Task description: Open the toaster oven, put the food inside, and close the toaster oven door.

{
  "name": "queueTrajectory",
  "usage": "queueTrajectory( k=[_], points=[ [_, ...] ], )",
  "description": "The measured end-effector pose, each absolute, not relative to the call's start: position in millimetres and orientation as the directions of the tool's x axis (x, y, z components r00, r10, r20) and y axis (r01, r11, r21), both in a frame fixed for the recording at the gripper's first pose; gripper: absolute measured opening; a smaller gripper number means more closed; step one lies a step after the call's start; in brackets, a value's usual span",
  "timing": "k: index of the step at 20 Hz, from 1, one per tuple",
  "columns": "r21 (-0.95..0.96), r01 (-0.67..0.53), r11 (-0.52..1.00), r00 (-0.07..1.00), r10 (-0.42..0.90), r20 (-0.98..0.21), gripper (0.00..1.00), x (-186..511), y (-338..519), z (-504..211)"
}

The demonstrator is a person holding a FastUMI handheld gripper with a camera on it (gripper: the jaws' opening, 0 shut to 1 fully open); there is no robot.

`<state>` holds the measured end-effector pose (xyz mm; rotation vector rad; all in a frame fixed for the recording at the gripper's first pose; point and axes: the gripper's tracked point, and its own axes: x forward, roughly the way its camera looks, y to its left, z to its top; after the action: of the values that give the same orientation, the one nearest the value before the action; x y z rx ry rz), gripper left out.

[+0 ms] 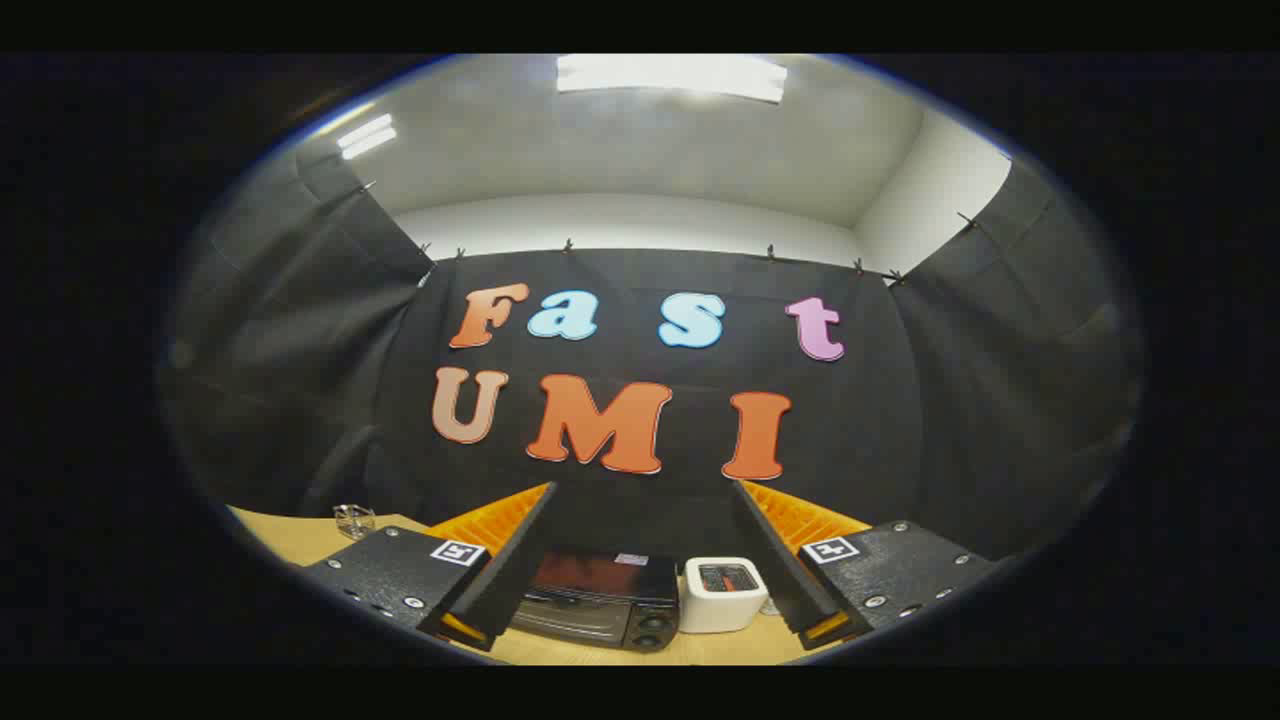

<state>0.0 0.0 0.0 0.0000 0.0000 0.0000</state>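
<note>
Claw (640, 575) spread wide, empty, well short of closed toaster oven (600, 598); risk of clipping adjacent white box (722, 594) on approach.

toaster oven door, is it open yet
No, the toaster oven door stands shut against its front, and the open gripper is held back from it, jaws wide apart and holding nothing.

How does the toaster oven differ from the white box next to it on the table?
The toaster oven is dark and wide with a glass door and two knobs; the white box is pale, smaller and rounded. The oven sits between the open gripper fingers, the box nearer the right finger. Both stand on the wooden table.
</note>
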Motion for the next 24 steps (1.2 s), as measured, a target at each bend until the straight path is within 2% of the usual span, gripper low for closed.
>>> queueTrajectory(
  k=[13, 24],
  points=[
    [0.055, -0.025, 0.998, 1.000, 0.026, -0.011, 0.99, 6, 15, -13],
    [0.083, -0.057, 0.995, 0.984, 0.070, -0.164, 0.99, 37, 60, -101]
  ],
)
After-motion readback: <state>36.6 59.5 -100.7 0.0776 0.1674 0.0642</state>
